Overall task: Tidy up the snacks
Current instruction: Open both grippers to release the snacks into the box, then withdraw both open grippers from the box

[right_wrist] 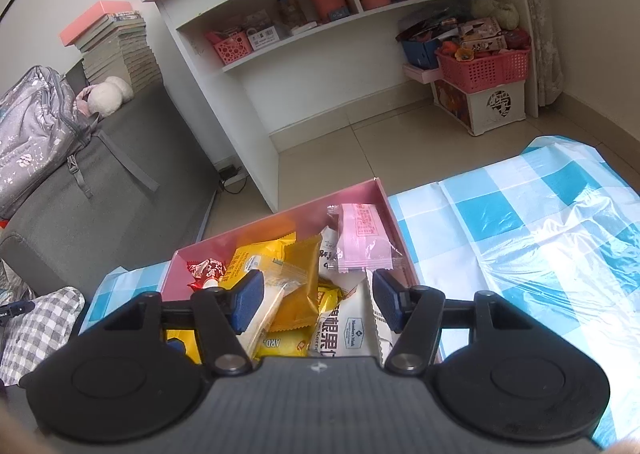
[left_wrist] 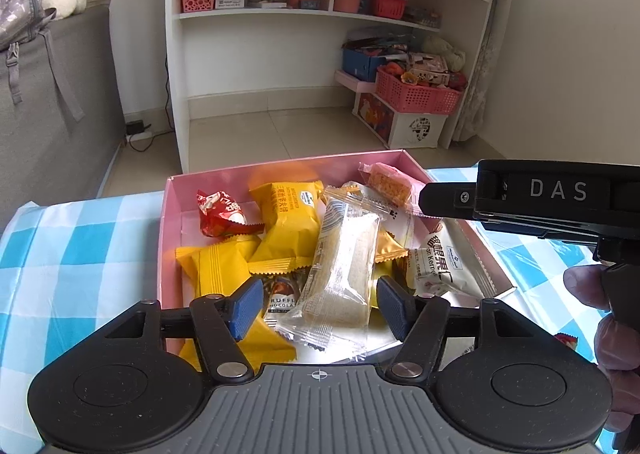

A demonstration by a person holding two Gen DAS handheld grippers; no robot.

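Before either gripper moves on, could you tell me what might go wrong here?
1. The clear packet lies loosely on the heap between the open left gripper pads; closing could pinch a yellow packet too.
2. The pink box sits at the table's far edge; a push might tip it off.

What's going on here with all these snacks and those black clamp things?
A person is sorting wrapped snacks into a pink box on a blue-checked tablecloth, holding a clamp tool in each hand. The left gripper hangs open over the box, its blue fingers on either side of a clear-wrapped pastry bar, not pinching it. The right gripper is open too, above the pile near a pink-wrapped snack. Nothing is being held.
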